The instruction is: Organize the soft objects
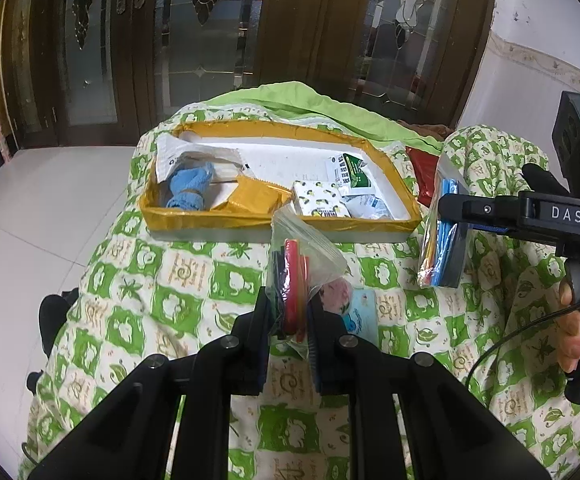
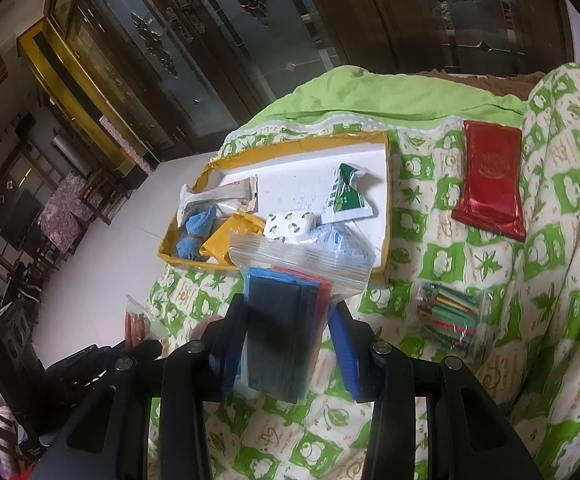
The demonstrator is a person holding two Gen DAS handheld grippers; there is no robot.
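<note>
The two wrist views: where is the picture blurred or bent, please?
Left wrist view: the fisheye bends the doors and darkens the corners; the tray is sharp, while the zip bag in the left gripper is slightly soft. Right wrist view: the bag of dark sheets in the right gripper is blurred; the red packet shows glare.

Your left wrist camera looks forward and down along its fingers at the green patterned quilt (image 1: pixel 193 276), close above it, facing the yellow-rimmed tray (image 1: pixel 277 222) and the glazed wooden doors (image 1: pixel 217 32). Your right wrist camera looks likewise, rolled somewhat, from the right. Both views share tray (image 2: pixel 386 200), quilt (image 2: pixel 442 256) and doors (image 2: pixel 217 52).
</note>
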